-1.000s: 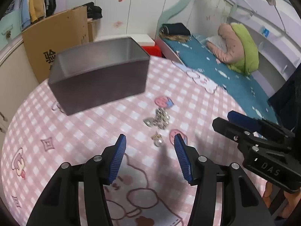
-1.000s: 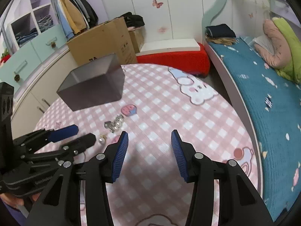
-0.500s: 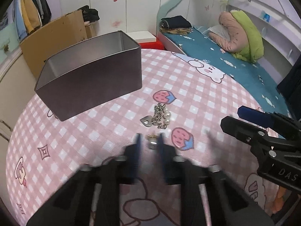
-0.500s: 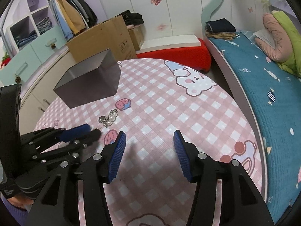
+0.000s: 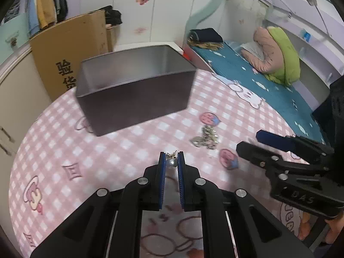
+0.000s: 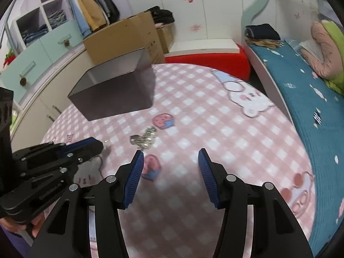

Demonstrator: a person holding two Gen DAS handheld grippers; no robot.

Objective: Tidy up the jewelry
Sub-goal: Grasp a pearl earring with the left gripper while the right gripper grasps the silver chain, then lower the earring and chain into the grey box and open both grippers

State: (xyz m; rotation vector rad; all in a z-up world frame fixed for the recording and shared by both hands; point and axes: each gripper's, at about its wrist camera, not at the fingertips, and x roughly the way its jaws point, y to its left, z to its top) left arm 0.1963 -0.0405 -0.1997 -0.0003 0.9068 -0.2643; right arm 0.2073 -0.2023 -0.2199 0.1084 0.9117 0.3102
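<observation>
**Pearl earring clamped in my left hand-held gripper, right one spread and empty**

My left hand-held gripper (image 5: 171, 163) has its blue pads closed on a small pearl earring (image 5: 171, 161); the pearl sits pinched at the very tips, with a bit of gold wire poking out above it. From the right wrist view the left hand-held gripper (image 6: 101, 145) reaches in from the left, tips together, but the earring itself is too small for me to make out there.

My right hand-held gripper (image 6: 169, 161) stands apart with nothing between its pads (image 6: 135, 177), hanging over the pink checked cloth of the round desk (image 6: 215, 129). In the left wrist view it (image 5: 249, 142) comes in from the right edge of the desk.

The rest of the jewelry, a small heap of silvery chain and pearls (image 5: 206, 138), lies on the cloth near the middle of the desk, between two strawberry prints and just ahead of my right pads. The open grey metal box (image 5: 133, 90) stands toward the far left edge of the desk, well apart from the heap. I cannot see down to its bottom.
</observation>
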